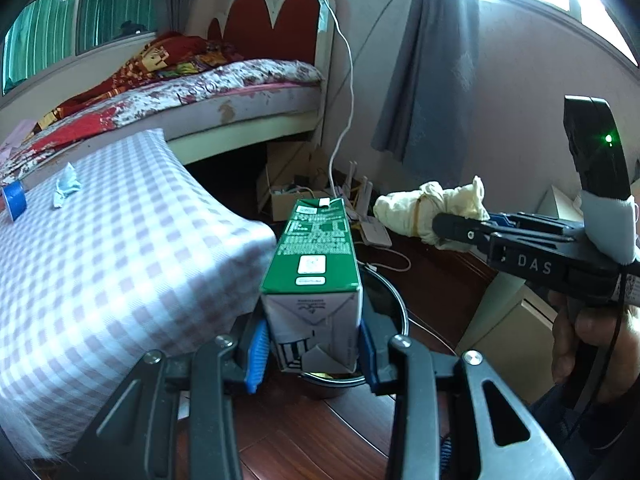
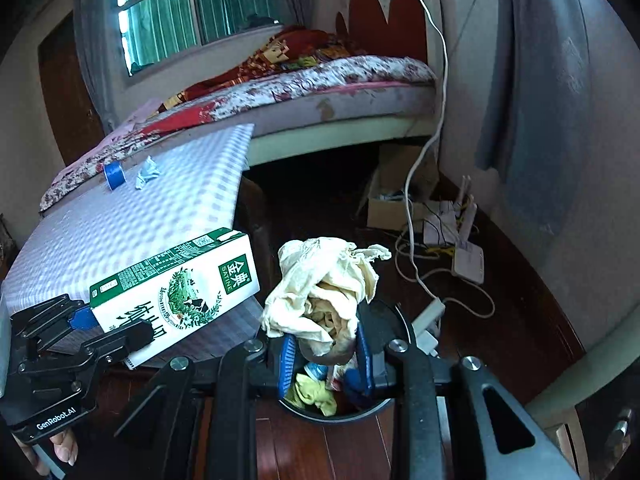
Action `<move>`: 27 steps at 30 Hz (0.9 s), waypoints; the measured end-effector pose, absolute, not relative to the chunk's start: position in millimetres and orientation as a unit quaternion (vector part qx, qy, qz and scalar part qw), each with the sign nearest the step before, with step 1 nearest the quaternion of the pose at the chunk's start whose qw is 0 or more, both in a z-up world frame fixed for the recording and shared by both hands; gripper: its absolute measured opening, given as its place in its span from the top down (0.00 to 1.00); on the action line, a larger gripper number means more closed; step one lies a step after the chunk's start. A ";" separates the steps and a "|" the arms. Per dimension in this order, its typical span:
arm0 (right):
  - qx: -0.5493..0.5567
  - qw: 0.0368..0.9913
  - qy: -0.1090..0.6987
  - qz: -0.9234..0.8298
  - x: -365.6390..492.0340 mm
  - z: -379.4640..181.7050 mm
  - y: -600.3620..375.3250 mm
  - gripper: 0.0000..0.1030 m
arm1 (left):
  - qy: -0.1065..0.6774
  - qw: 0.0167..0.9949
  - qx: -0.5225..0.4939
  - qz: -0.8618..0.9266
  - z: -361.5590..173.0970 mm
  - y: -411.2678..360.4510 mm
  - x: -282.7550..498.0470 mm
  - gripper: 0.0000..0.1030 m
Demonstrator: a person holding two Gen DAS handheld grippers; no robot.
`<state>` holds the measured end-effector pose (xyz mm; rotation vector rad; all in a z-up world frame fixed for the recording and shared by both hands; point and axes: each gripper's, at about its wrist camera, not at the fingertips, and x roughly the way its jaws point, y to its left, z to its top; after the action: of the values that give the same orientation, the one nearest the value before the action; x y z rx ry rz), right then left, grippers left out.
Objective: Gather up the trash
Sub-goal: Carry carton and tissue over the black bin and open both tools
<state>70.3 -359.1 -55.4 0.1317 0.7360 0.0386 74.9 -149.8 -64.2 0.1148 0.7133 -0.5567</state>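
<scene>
So the left tool (image 1: 312,350) has its blue pads clamped on the bottom end of a green and white milk carton (image 1: 314,264), which sticks out lengthwise away from the camera, lying on its side in the air rather than upright. From the right wrist view you can see the same carton (image 2: 176,284) tilted, its far end higher, hanging just off the near edge of the checkered surface (image 2: 160,208) and over the wood floor. The right tool (image 2: 325,354) is squeezed onto a crumpled cream-colored wad of cloth or paper (image 2: 324,280), can't really tell which material, and it's held right above the round black trash bin (image 2: 340,410). The bin already has stuff in it, something yellow-green and some blue and white bits, too jumbled to name. In the left wrist view the bin's rim (image 1: 396,300) peeks out behind and under the carton, so the carton is near it but off to the side. Back on the surface there's a blue roll of tape (image 2: 114,174) with a small crumpled pale blue scrap (image 2: 147,171) just beside it, both well away from either tool. Behind all that is a bed (image 2: 320,84) with a floral mattress and a red scalloped headboard, a white cable (image 2: 436,120) dangling down the wall, and a cardboard box (image 2: 394,200) plus a white router (image 2: 468,262) on the floor by the gray curtain.
</scene>
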 end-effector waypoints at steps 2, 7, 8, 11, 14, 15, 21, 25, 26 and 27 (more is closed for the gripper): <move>0.065 0.927 0.369 0.019 71.4 -66.2 -363.5 0.74 | 0.353 0.896 0.052 -0.264 -74.4 -155.5 75.7 0.63; 0.064 0.914 0.400 0.022 83.5 -95.4 -369.5 0.74 | 0.389 0.883 0.045 -0.258 -104.2 -168.9 85.9 0.63; 0.066 0.911 0.407 0.024 87.0 -101.3 -370.5 0.74 | 0.395 0.881 0.042 -0.257 -108.5 -170.0 90.0 0.62; 0.066 0.902 0.425 0.029 98.0 -119.4 -373.5 0.74 | 0.414 0.873 0.040 -0.254 -122.6 -175.1 99.4 0.62; 0.069 0.894 0.442 0.033 109.8 -136.9 -375.5 0.73 | 0.424 0.868 0.044 -0.253 -132.4 -180.9 108.0 0.62; 0.070 0.891 0.448 0.035 113.6 -142.4 -376.1 0.73 | 0.427 0.867 0.044 -0.253 -134.2 -182.1 110.6 0.62; 0.070 0.879 0.470 0.048 132.6 -166.0 -374.4 0.73 | 0.449 0.856 0.044 -0.252 -152.4 -189.3 121.6 0.61; 0.040 0.861 0.507 0.019 146.0 -199.0 -375.3 0.15 | 0.468 0.849 0.033 -0.245 -171.1 -191.1 126.3 0.31; 0.040 0.858 0.512 0.014 146.0 -204.4 -378.1 0.13 | 0.469 0.849 0.031 -0.242 -173.6 -190.0 126.6 0.19; 0.043 0.854 0.519 0.000 144.2 -210.1 -383.3 0.13 | 0.471 0.850 0.036 -0.234 -176.0 -188.8 125.2 0.15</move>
<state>144.2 -383.3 -210.1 0.0905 1.0907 -0.0002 125.2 -188.8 -176.0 0.0765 0.9913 -0.4922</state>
